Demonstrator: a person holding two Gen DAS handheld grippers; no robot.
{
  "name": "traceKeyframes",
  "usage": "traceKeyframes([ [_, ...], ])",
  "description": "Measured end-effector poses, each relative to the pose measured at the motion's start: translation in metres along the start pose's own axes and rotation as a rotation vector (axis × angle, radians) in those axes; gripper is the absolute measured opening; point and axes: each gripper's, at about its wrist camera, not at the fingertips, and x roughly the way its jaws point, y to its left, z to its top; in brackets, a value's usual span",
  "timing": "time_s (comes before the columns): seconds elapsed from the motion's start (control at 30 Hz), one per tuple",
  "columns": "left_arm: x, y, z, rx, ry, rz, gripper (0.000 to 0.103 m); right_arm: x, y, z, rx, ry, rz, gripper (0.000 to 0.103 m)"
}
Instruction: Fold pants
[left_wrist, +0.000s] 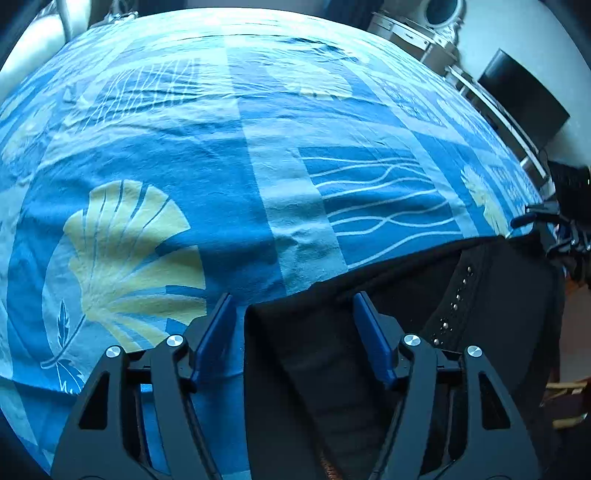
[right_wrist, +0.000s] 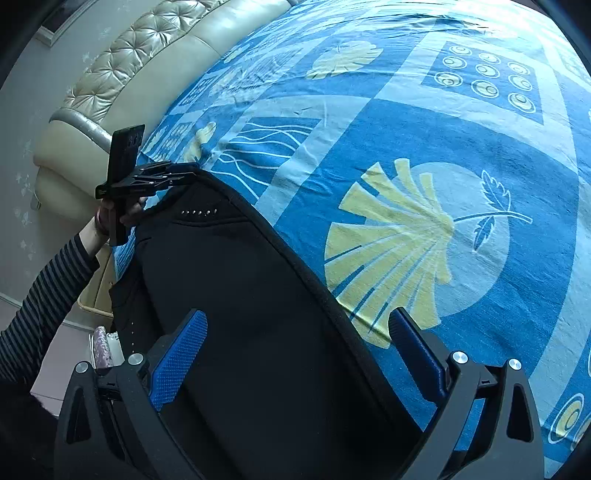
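Bed with a blue leaf-print sheet, black pants lying at its near edge, both my grippers over them.

Cream tufted headboard sits at far left in the right wrist view. My left gripper points down at a corner of the pants; jaws part-open, blue pads either side of the fabric edge, not pressing it. My right gripper has jaws wide open, straddling the pants' seam edge, no contact visible. A row of small metal studs runs down the fabric. My striped sleeve shows behind the left gripper in the right wrist view.
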Motion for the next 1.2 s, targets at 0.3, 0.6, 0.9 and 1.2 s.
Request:
traceKeyframes([
  [0.3, 0.001, -0.005, 0.001, 0.074, 0.014, -0.005, 0.071, 0.014, 0.000, 0.001, -0.013, 0.058, -0.011, 0.083],
  [0.6, -0.004, 0.011, 0.000, 0.031, 0.009, -0.076, 0.075, 0.008, -0.014, 0.000, 0.019, 0.023, 0.011, 0.083],
  [0.9, 0.000, 0.015, 0.005, -0.040, 0.045, -0.189, 0.033, 0.010, -0.006, 0.002, -0.027, 0.068, 0.008, 0.083],
  [1.2, -0.037, -0.009, 0.010, -0.004, -0.084, -0.159, 0.023, -0.011, 0.014, 0.004, -0.091, 0.008, -0.147, 0.007],
])
